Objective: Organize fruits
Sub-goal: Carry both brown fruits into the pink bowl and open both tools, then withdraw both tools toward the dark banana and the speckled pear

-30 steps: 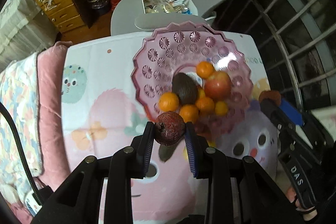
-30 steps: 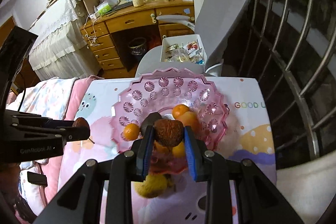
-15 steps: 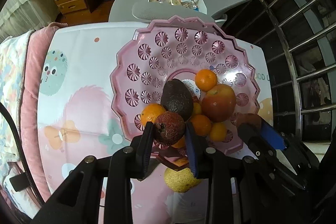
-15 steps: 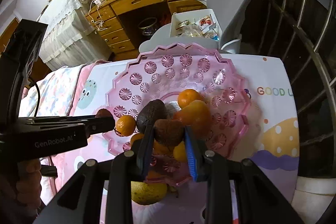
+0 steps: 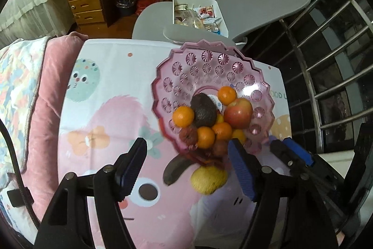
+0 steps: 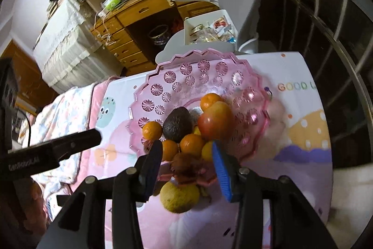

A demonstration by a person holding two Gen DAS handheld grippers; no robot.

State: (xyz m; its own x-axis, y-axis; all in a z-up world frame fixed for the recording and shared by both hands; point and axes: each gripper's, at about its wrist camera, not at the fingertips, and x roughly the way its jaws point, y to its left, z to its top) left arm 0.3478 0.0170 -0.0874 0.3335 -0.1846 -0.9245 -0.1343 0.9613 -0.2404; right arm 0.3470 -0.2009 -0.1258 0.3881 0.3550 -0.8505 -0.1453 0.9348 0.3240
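A pink glass bowl (image 5: 205,62) with a scalloped rim sits on the table, fruit heaped at its near side. A dark avocado (image 5: 203,110) lies in the middle, a red apple (image 5: 238,112) just right of it, small oranges (image 5: 183,116) crowded around. Two reddish-brown lychees (image 5: 188,135) rest at the near edge. A yellow lemon (image 5: 209,179) lies outside, just beside the bowl.

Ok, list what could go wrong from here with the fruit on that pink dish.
1. The fruit is heaped at the near edge of the pink dish; the dark red fruit at the rim could roll off.
2. The right gripper, jaws open, brackets that fruit and could nudge the pile.
3. The yellow fruit lies half under the rim, awkward to grasp.
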